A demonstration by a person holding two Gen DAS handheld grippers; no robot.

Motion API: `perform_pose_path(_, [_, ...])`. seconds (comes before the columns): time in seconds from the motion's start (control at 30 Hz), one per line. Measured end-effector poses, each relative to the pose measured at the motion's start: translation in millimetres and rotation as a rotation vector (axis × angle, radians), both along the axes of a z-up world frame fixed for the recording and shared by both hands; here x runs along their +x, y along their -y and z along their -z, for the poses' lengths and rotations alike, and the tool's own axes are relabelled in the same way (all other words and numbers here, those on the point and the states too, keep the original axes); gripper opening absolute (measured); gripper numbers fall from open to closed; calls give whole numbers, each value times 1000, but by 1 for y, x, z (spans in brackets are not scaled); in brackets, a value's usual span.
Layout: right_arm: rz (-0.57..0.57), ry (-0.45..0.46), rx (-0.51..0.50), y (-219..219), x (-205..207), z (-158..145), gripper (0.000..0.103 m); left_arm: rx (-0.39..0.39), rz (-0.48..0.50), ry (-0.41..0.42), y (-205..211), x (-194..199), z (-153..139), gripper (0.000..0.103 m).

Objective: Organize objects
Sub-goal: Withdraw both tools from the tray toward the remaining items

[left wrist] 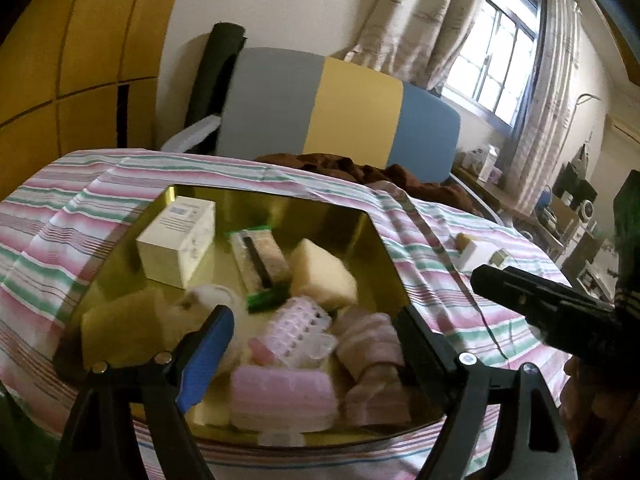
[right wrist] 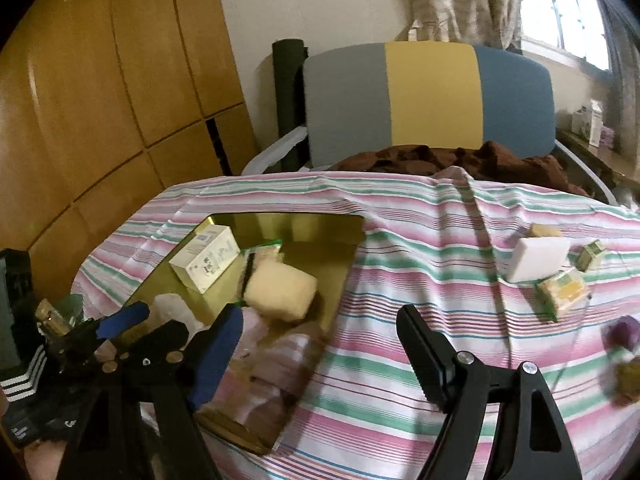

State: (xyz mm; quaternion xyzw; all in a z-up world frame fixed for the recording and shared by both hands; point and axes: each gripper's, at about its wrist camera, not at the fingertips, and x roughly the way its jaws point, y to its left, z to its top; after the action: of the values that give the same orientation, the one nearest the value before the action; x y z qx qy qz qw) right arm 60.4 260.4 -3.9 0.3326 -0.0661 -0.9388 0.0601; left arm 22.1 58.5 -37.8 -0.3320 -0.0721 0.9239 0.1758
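Foam-soft yellow sponge [right wrist: 280, 290] ahead-left of your right gripper [right wrist: 316, 344] — jaws apart, empty — squashes easily, so pinch its flat sides gently.

The cloth [right wrist: 400, 280] is striped pink, white and green with thin dark lines. The tray [left wrist: 328, 216] is shiny gold. In it, the box [left wrist: 176, 240] is white with grey print, the sponge [left wrist: 322, 274] pale cream, the curler [left wrist: 296, 330] translucent pink, the pad [left wrist: 280, 398] soft pink, and the rolled towel [left wrist: 370, 344] pink-and-beige striped. A packet [left wrist: 262, 258] shows a dark strip and green ends. On the cloth, the block [right wrist: 538, 260] is white and the carton [right wrist: 564, 294] green and yellow. The headboard [right wrist: 428, 100] has grey, yellow and blue panels. The blanket [right wrist: 440, 162] is dark brown, the wardrobe [right wrist: 100, 100] ochre wood, the curtain [left wrist: 420, 20] beige with faint stripes. Both grippers are black with one blue finger [right wrist: 212, 356].
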Motion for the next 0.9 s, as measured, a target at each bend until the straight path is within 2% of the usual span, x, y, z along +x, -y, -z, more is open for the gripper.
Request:
perform_pose_path(0.23, [81,2,-2,-40,20,5,80,-19,103,-6,-38,11,-4,89])
perform_pose_path(0.6, [289,51,-17,-134,67,36,80,-68,369,13,-125,41,1,90])
perform_pose_path(0.8, [466,32,75,-199,96,46,80,-88,476,31,-160,54,5,90])
perform_pose_path(0.9, [563,15,101,-238,104,50,87,-99,508,58,-170,57,11,90])
